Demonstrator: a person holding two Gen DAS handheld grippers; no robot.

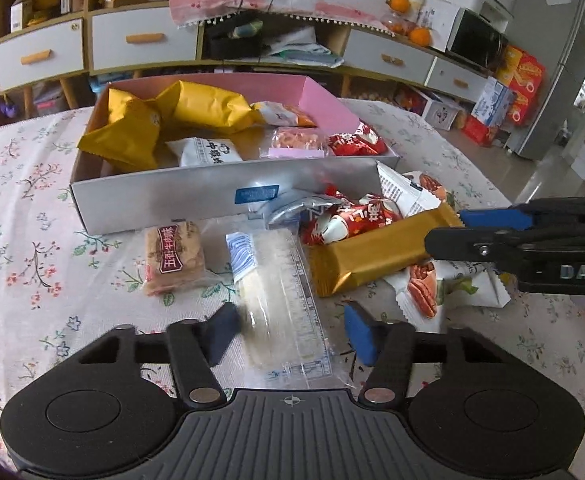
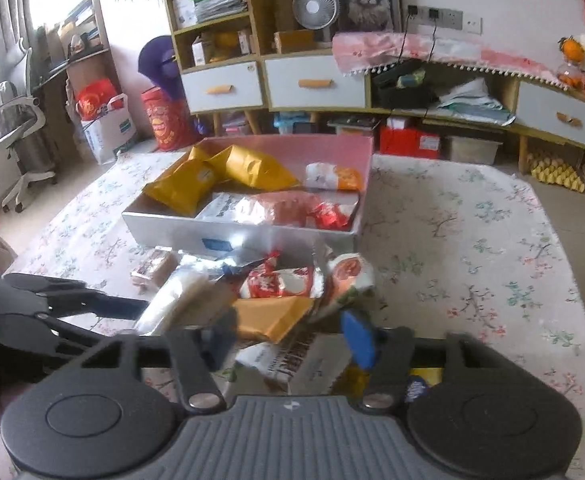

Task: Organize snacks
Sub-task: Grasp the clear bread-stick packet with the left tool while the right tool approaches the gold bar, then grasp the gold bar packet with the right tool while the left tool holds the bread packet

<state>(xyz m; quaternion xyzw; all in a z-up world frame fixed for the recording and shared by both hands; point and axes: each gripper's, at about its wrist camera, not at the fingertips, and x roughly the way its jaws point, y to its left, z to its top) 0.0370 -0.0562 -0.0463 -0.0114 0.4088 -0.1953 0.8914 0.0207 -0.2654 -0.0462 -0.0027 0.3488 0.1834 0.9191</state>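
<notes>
Open cardboard box (image 1: 228, 196) sits mid-table, already part-filled; loose snacks heaped against its near wall. Left gripper (image 1: 288, 326) straddles the clear-wrapped cracker pack (image 1: 280, 280), pads closing in. Right gripper (image 2: 288, 338) pinches the gold packet (image 2: 268, 316), seemingly box-bound.

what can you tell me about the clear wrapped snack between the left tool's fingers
The clear wrapped snack is a long, flat pack of see-through plastic with pale, whitish contents, a blue-and-white end and small print along one edge. It lies flat on the floral tablecloth, pointing at the box. The left tool straddles its near end; whether the pads press it is unclear. A gold bar wrapper lies beside it.
</notes>
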